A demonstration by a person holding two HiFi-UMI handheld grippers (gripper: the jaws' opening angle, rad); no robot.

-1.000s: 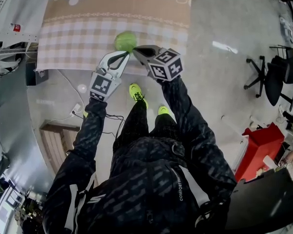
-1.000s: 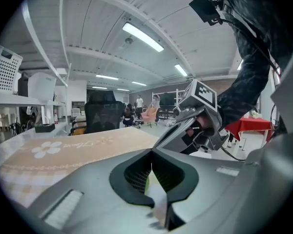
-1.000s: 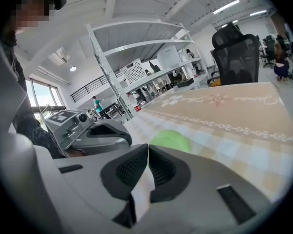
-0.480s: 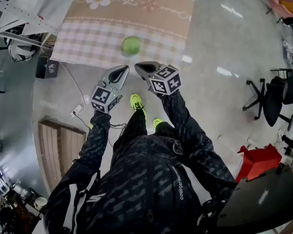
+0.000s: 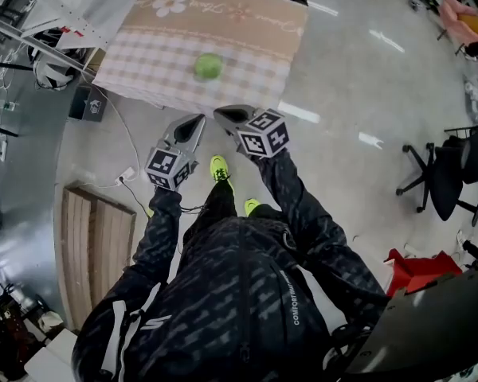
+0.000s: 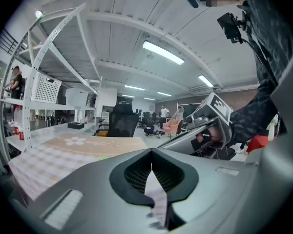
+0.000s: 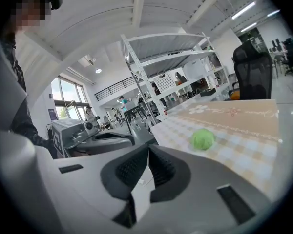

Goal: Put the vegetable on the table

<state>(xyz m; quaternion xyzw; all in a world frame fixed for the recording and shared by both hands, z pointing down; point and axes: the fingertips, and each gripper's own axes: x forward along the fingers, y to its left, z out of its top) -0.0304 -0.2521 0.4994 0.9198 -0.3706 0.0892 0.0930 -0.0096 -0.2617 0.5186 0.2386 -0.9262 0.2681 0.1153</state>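
The vegetable, a round green head, lies by itself on the table's checked cloth. Both grippers hang in front of the table's near edge, apart from it. My left gripper is shut with nothing in it. My right gripper is shut and empty too, beside the left. In the right gripper view the vegetable rests on the cloth ahead and to the right of the closed jaws. The left gripper view shows its own closed jaws and the right gripper alongside.
A white metal rack stands left of the table. A wooden pallet and cables lie on the floor to the left. Office chairs and a red box are at the right. People stand far off.
Both grippers have drawn back from the vegetable and off the table, toward the person. The vegetable has stayed on the cloth, and the gap to it has grown.
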